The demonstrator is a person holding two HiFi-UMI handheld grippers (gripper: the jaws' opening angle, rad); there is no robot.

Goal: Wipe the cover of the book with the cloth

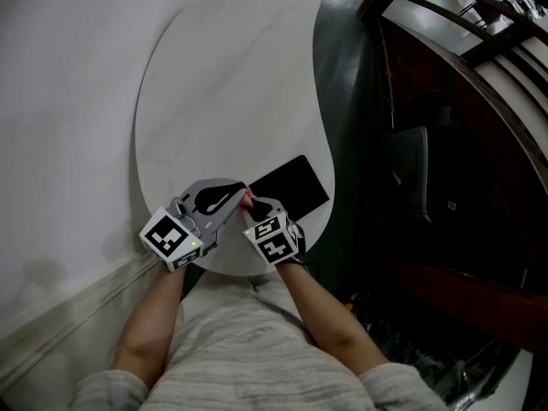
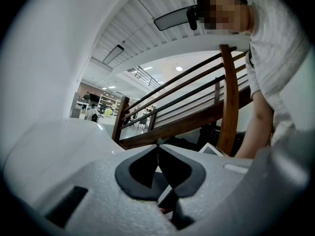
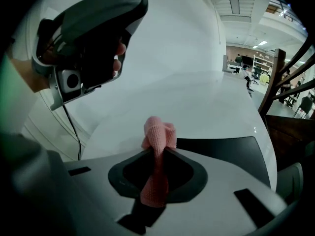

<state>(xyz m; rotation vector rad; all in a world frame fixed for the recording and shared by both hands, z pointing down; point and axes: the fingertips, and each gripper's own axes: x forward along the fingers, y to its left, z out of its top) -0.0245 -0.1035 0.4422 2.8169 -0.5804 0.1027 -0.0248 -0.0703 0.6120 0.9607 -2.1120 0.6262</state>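
Tabletop [image 1: 223, 84] white, black book [image 1: 291, 187], wooden staircase [image 1: 462, 24]

Left gripper [image 1: 233, 196], right gripper [image 1: 254, 207], cloth [image 1: 248, 199] beside book [image 1: 292, 184].

We hold the left gripper [image 1: 235, 197] and right gripper [image 1: 253, 211] side by side at the near edge of the table [image 1: 223, 84]; the book [image 1: 293, 186] lies just right of them, stairs [image 1: 445, 75] farther right.

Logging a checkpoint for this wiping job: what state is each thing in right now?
book: closed, lying flat on the table.
cloth: bunched up, pinched in the right tool.
right tool: shut on the cloth.
left tool: jaws together, nothing seen between them.
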